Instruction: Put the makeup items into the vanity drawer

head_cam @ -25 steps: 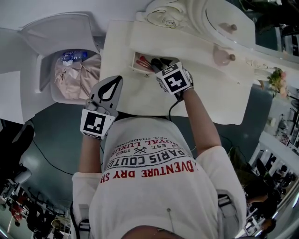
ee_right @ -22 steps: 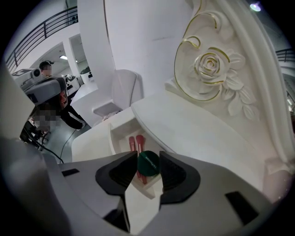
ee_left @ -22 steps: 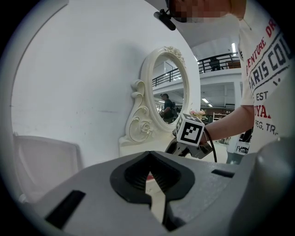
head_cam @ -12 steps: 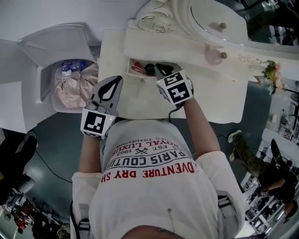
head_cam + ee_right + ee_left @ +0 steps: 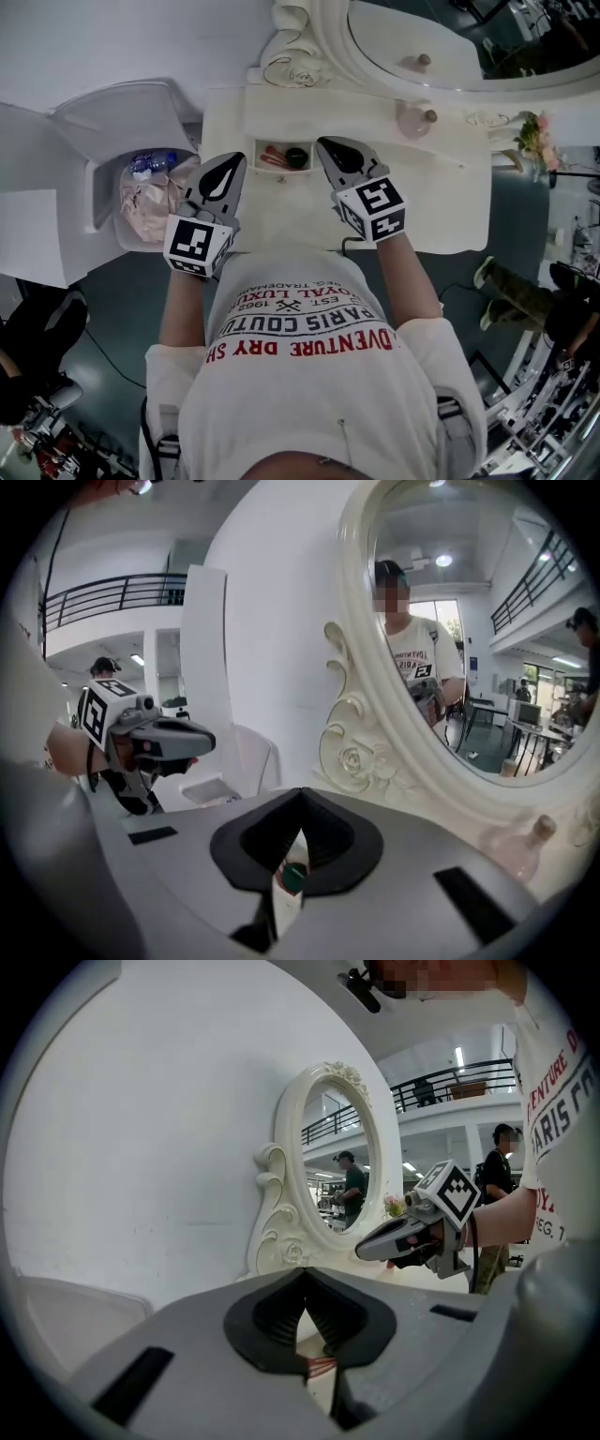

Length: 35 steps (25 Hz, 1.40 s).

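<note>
A cream-white finish is seen on the vanity table point(image 5: 450, 206) and on the carved mirror frame point(image 5: 286, 52) at twelve o'clock. In the drawer point(image 5: 257, 156), red items point(image 5: 272, 156) and a dark round item point(image 5: 297, 157) are shown. The left gripper point(image 5: 234, 159) and right gripper point(image 5: 323, 143) are coloured grey with black pads, each cube patterned in black and white squares. A pink bag point(image 5: 150, 195) is seen at nine o'clock.
</note>
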Each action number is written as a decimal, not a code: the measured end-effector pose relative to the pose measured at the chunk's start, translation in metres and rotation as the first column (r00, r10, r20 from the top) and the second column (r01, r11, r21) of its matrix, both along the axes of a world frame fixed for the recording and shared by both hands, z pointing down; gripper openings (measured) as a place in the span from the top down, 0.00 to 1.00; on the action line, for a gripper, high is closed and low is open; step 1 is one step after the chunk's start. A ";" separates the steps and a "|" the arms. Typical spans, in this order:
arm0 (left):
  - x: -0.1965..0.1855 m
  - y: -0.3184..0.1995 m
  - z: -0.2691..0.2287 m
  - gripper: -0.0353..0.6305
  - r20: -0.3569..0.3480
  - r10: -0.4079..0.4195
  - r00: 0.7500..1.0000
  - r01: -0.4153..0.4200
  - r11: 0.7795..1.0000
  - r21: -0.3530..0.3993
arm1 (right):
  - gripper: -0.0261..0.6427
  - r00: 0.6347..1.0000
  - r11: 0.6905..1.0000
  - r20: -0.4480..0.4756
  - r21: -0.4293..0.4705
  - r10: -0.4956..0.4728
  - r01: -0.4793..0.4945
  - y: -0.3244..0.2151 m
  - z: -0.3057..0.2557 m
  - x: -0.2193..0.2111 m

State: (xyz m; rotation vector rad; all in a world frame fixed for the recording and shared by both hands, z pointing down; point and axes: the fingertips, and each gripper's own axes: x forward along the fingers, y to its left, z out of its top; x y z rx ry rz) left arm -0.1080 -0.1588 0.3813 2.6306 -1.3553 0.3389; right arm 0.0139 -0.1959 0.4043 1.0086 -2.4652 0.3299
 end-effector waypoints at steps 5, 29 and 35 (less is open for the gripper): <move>0.003 -0.005 -0.021 0.94 0.002 0.011 1.000 -0.011 0.999 0.041 | 0.96 0.990 0.986 0.127 0.149 0.054 -0.073 0.003 -0.045 0.014; 0.007 -0.007 -0.065 0.94 0.002 0.000 1.000 0.000 0.992 0.128 | 0.96 0.983 0.923 0.179 0.369 0.049 -0.113 0.018 -0.085 0.039; 0.008 -0.006 -0.061 0.94 0.020 -0.009 1.000 0.007 0.992 0.125 | 0.97 0.983 0.924 0.173 0.360 0.064 -0.124 0.016 -0.081 0.038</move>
